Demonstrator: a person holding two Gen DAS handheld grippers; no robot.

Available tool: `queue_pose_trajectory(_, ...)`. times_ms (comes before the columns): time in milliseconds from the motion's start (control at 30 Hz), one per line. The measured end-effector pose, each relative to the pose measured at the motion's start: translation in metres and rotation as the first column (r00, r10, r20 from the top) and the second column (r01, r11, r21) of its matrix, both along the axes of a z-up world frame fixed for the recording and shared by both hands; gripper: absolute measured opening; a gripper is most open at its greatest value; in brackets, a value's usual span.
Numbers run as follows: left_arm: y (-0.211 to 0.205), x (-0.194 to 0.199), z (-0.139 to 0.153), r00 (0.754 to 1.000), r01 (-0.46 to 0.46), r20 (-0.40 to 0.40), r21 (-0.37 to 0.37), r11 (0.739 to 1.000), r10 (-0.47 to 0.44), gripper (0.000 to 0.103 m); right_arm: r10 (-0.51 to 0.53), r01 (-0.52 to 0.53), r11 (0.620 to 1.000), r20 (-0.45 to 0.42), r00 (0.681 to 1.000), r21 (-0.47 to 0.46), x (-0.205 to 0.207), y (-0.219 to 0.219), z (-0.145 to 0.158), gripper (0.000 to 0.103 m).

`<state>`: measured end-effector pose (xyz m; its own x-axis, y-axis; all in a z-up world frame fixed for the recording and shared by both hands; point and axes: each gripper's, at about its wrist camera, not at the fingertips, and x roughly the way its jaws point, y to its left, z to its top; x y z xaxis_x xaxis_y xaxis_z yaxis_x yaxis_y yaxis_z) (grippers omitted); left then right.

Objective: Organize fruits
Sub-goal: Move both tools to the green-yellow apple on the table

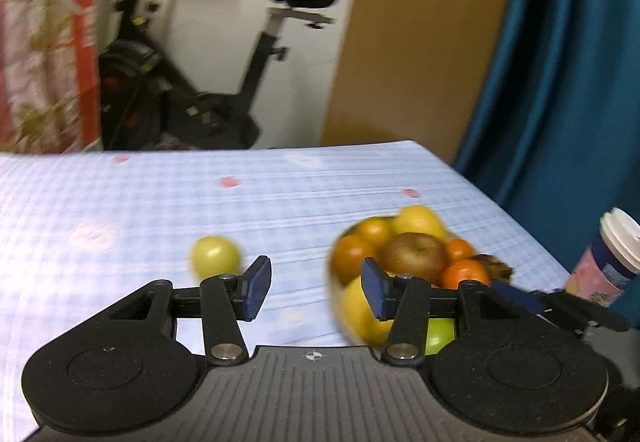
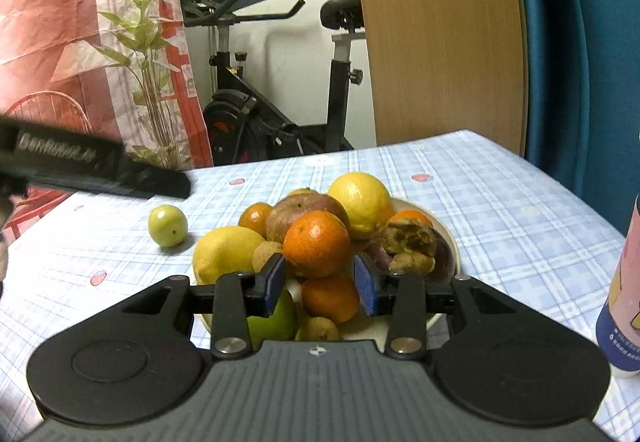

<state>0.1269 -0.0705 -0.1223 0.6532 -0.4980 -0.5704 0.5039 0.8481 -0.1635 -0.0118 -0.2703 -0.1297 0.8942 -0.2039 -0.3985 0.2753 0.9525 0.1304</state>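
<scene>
Now both grippers tilt downward — left gripper (image 1: pixel 316 288) and right gripper (image 2: pixel 320 284) jaws parted, empty.

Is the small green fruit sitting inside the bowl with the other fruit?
No, the small green fruit rests alone on the tablecloth, left of the bowl.

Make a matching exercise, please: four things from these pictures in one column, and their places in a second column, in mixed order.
Things:
1. small green fruit
2. orange
3. paper cup
4. exercise bike

Places:
A. beyond the table's far edge
B. alone on the tablecloth, left of the bowl
C. near the table's right edge
D. on top of the pile in the bowl

Pairs: 1-B, 2-D, 3-C, 4-A
</scene>
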Motion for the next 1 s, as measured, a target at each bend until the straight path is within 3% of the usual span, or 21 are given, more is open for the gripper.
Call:
queue_pose_trajectory(200, 0.034, 0.010, -0.005, 0.996, -0.080, -0.052, -0.048, 0.996, 0.077, 0.052, 0.022, -0.017, 0.997, 0.072, 0.997, -0.070, -0.004, 0.012, 0.006, 0.051)
queue_pose_trajectory(367, 0.046, 0.014, -0.008, 0.992, -0.115, -0.061, -0.065, 0.991, 0.111, 0.052, 0.109, -0.096, 0.989, 0.116, 0.987, -0.109, -0.003, 0.028, 0.009, 0.051)
queue_pose_trajectory(733, 0.086, 0.034, -0.001, 0.970, -0.239, -0.076, -0.156, 0.958, 0.230, 0.052, 0.347, -0.340, 0.927, 0.022, 0.938, -0.159, 0.041, 0.084, -0.006, 0.051)
queue_pose_trajectory(1000, 0.119, 0.067, 0.017, 0.943, -0.332, -0.074, -0.271, 0.904, 0.324, 0.052, 0.327, -0.327, 0.933, -0.024, 0.945, -0.147, 0.096, 0.114, -0.014, 0.051)
